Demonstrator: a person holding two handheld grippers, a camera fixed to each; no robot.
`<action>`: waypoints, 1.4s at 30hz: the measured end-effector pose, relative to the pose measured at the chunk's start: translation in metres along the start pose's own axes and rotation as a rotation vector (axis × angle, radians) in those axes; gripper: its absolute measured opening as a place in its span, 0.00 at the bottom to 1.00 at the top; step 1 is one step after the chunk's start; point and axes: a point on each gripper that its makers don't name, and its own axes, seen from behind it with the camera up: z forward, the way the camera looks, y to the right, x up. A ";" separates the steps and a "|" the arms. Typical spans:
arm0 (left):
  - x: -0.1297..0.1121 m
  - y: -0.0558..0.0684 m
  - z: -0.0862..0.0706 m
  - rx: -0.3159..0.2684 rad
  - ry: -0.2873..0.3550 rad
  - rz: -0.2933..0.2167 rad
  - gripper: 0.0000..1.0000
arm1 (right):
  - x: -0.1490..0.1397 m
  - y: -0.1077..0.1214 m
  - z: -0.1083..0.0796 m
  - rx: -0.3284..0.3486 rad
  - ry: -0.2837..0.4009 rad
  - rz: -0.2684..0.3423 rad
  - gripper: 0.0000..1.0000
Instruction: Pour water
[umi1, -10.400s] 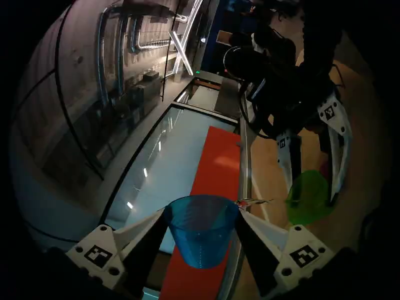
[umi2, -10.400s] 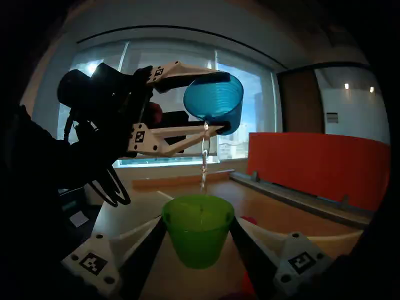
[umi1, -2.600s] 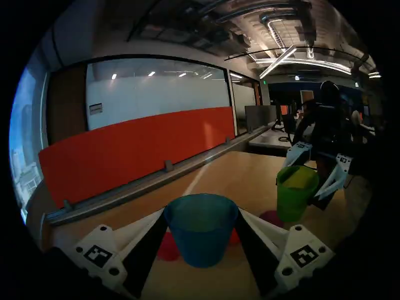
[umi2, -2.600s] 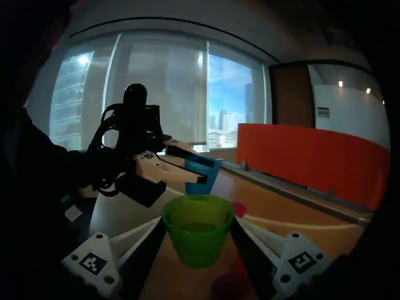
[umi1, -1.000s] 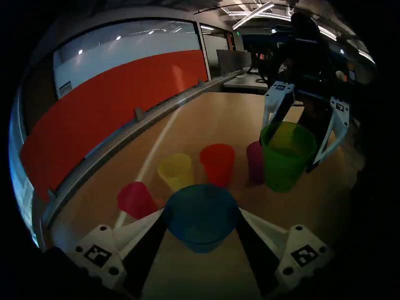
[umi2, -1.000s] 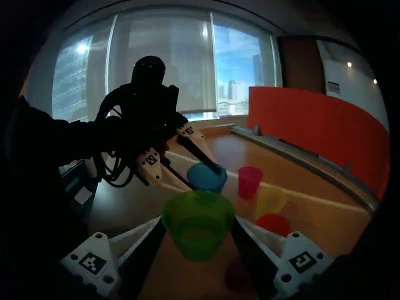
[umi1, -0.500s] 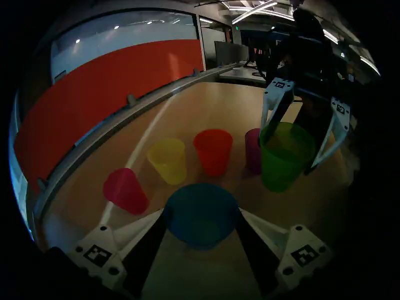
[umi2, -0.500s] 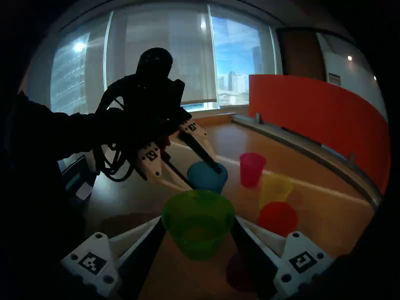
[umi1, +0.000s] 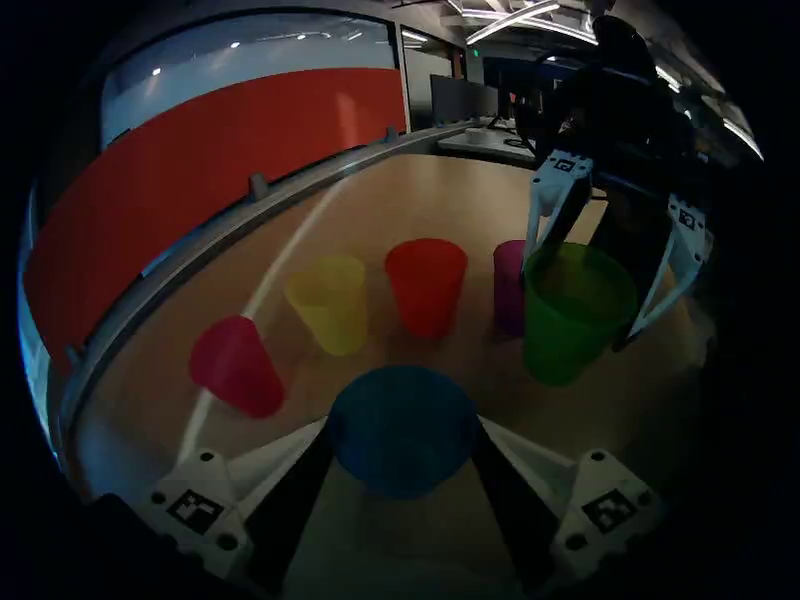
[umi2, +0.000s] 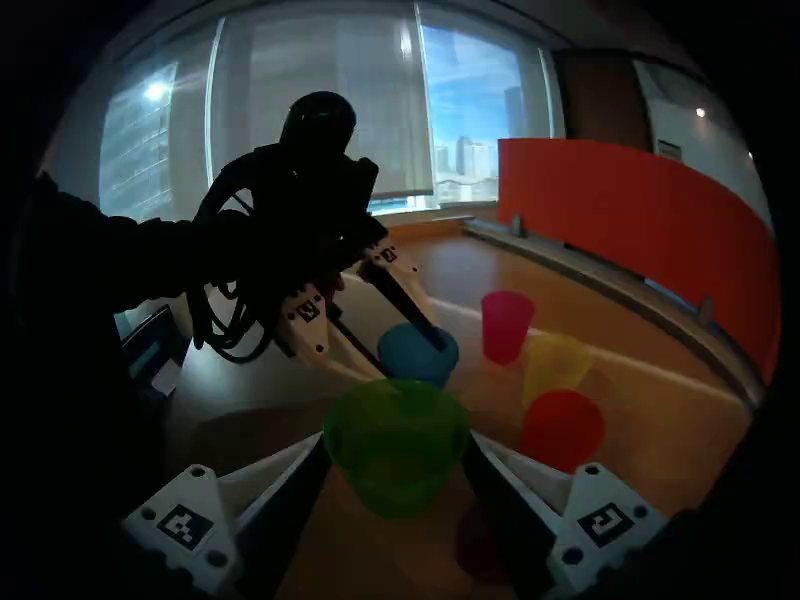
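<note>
My left gripper (umi1: 402, 440) is shut on a blue cup (umi1: 402, 430), held upright low over the wooden table (umi1: 420, 180). The same blue cup (umi2: 418, 355) and left gripper (umi2: 400, 335) appear farther off in the right gripper view. Between the fingers of my right gripper (umi2: 396, 455) sits a green cup (umi2: 396, 455) with water in its bottom. In the left gripper view that green cup (umi1: 575, 310) hangs at the right in the right gripper (umi1: 605, 290).
A row of cups stands on the table: pink (umi1: 235, 365), yellow (umi1: 330, 300), red (umi1: 427, 285) and purple (umi1: 508, 285). An orange partition (umi1: 200, 150) runs along the table's far edge. Big windows (umi2: 320, 100) lie behind the person's arm (umi2: 110, 260).
Both grippers have tipped down and dropped toward the table with their cups. The row of cups has come nearer and fuller into view.
</note>
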 end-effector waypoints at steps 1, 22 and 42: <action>0.000 0.000 0.000 -0.001 0.000 0.001 0.89 | 0.000 0.000 0.000 0.001 0.000 0.000 0.91; -0.013 0.002 0.003 -0.001 -0.006 -0.010 0.89 | -0.005 -0.006 0.007 0.001 -0.017 -0.027 0.91; -0.023 0.002 0.003 0.010 -0.025 -0.013 0.96 | -0.020 -0.013 0.015 0.010 -0.053 -0.038 0.91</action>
